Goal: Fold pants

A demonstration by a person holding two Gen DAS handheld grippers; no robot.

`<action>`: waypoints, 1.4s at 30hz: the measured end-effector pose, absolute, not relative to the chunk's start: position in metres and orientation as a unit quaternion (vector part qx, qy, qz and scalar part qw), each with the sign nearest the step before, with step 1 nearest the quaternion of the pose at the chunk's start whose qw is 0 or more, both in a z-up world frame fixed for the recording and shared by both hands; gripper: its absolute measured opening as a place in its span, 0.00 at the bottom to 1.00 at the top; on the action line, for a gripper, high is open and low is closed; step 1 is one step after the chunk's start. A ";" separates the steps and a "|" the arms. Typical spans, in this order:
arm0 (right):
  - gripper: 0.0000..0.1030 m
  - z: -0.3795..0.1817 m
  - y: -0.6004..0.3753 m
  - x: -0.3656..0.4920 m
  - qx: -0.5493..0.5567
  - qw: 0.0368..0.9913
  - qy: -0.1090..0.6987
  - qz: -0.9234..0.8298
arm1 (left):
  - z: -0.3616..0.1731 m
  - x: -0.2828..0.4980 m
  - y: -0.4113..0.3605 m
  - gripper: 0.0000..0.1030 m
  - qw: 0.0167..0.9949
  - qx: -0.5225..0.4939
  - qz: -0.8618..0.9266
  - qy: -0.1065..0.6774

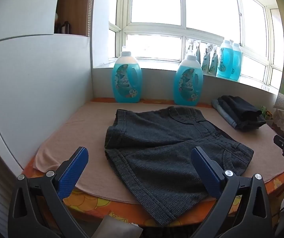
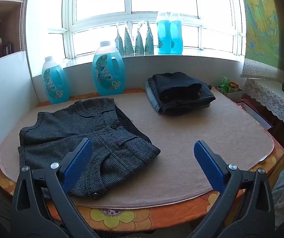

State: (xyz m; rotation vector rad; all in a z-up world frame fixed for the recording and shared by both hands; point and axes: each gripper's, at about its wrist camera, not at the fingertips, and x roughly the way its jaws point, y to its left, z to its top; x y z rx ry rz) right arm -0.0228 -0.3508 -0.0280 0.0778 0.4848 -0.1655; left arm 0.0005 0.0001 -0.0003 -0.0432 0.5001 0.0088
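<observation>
Grey tweed pants [image 1: 167,148] lying folded on the beige-covered bench [image 2: 211,138], left claw [image 1: 140,162] released above them, right claw [image 2: 143,154] released beside, folded dark stack [image 2: 179,93] behind

One pair of grey pants [image 2: 78,136] laid out, one stack of folded clothes [image 2: 179,93] behind. Four blue detergent bottles: two on the desk [image 2: 55,80] [image 2: 108,69], two on the sill [image 2: 162,33] [image 2: 175,33]. Four refill pouches [image 2: 134,41] lined up. Two grippers [image 1: 140,165] [image 2: 142,157].
</observation>
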 end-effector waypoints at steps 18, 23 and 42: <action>1.00 -0.030 -0.346 -0.020 0.031 0.966 0.244 -0.083 | 0.000 0.002 0.005 1.00 0.970 -0.021 0.008 0.244; 1.00 -0.033 -0.345 -0.019 0.032 0.965 0.247 -0.079 | -0.002 0.003 0.004 1.00 0.969 -0.021 0.007 0.247; 1.00 -0.035 -0.339 -0.018 0.032 0.965 0.248 -0.074 | -0.001 0.003 0.003 1.00 0.969 -0.019 0.005 0.245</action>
